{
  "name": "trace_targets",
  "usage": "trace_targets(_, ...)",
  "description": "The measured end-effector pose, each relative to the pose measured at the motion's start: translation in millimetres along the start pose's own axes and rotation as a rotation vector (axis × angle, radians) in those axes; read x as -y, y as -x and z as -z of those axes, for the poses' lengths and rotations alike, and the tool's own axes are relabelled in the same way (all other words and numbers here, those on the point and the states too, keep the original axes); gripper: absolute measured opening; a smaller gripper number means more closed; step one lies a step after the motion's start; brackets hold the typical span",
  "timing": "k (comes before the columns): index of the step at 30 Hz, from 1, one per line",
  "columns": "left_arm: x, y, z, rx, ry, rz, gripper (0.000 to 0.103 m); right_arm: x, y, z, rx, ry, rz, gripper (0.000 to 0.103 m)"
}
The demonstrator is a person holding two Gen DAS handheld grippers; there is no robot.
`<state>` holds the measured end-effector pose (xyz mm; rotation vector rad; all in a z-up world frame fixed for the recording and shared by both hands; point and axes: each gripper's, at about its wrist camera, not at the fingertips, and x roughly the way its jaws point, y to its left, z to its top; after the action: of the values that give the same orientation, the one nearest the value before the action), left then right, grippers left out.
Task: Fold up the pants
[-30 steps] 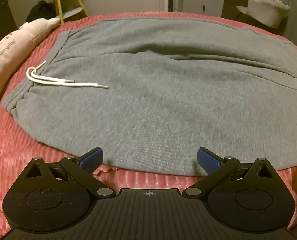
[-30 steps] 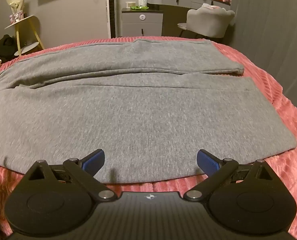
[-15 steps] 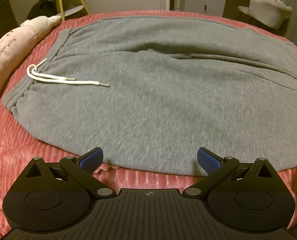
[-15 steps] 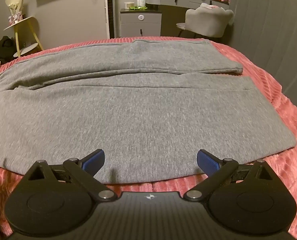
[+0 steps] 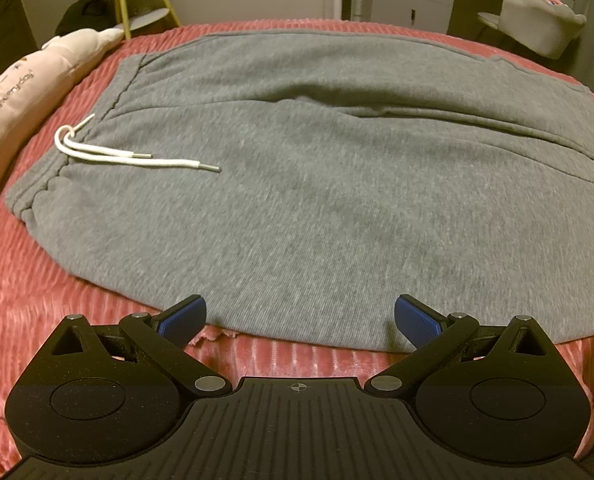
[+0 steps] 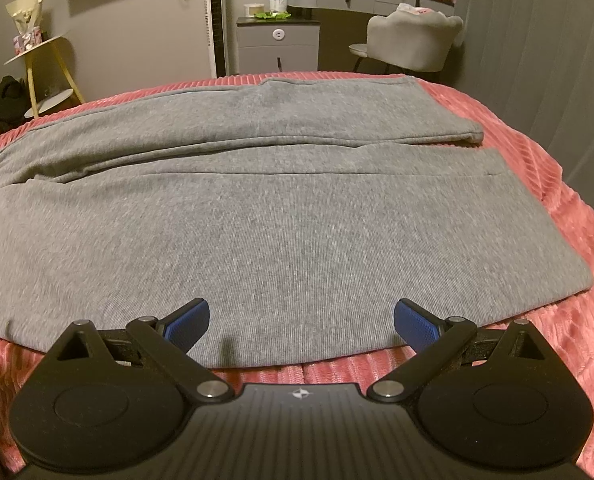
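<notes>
A pink ribbed bedspread (image 5: 25, 320) is seen beneath and around both sets of fingers. Grey pants (image 5: 317, 200) are spread flat on it, ahead of both grippers, with the waistband lying far left of the left fingers and the 2 legs running off to their right. In the right wrist view the pants (image 6: 297, 220) fill the space ahead of the fingers, the hems lying to the far right. A pale pillow (image 5: 21, 92) is seen far left, beyond the waistband. A white drawstring (image 5: 109, 156) is laid on the fabric, ahead and left of the left fingers. The left gripper (image 5: 300, 317) is spread wide, nothing held, its blue pads (image 5: 181, 318) over the near pants edge. The right gripper (image 6: 301, 319) is likewise wide apart and empty, over the near edge.
</notes>
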<state>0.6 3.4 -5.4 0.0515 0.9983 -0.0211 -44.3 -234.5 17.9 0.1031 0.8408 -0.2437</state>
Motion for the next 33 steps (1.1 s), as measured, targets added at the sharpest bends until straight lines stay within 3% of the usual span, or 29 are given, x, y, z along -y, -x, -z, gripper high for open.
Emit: trace_targets(33,-1.7,1.3,-0.4,-0.002,0.007,0.001,0.103,3.8,0.3,-0.1,0.002,-0.032,-0.003,0.099)
